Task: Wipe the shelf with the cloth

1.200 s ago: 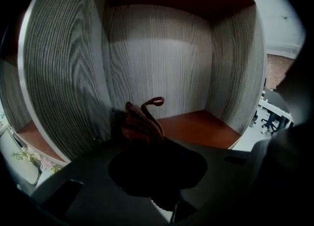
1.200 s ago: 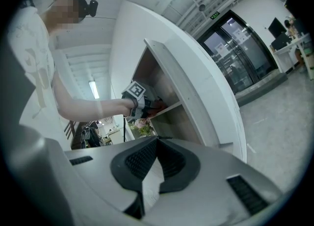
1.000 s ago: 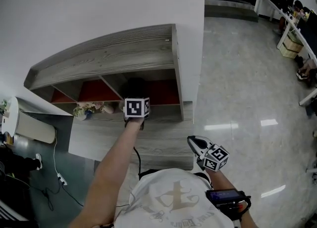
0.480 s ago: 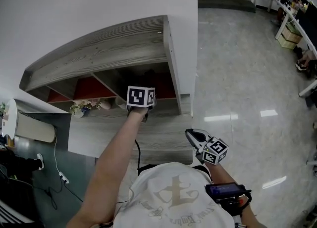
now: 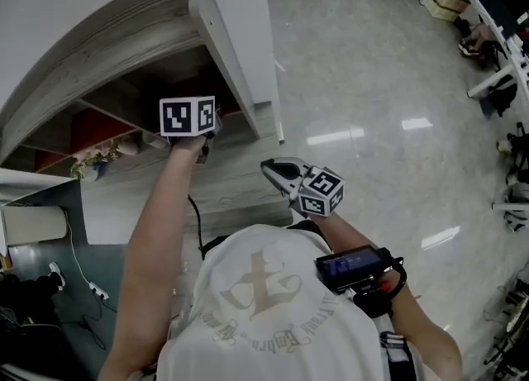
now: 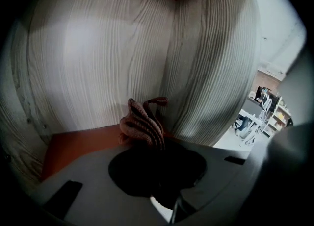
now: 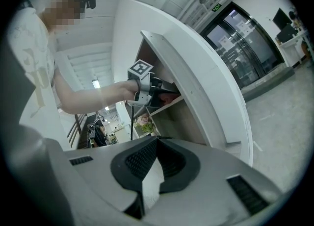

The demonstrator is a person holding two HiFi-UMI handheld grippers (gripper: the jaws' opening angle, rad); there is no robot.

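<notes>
Left gripper [image 6: 152, 144] pinched the cloth [image 6: 142, 124], likely soft and light, by its bunch inside the shelf [image 6: 98, 63]; right gripper [image 7: 156, 144] hung outside, closed, empty.

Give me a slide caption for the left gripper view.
Left tongs clamped on a bunched reddish cloth, facing a wood-grain corner of the shelf.

One shelf [image 5: 124, 36], one cloth [image 6: 143, 123], two claws [image 6: 149, 140] [image 5: 269, 169], one bouquet [image 5: 93, 157]

Your head view is bright, with ceiling-light glare streaking the floor [image 5: 331, 135]; inside the shelf [image 6: 98, 63] it's dimmer, edges vignetted and bowed.
</notes>
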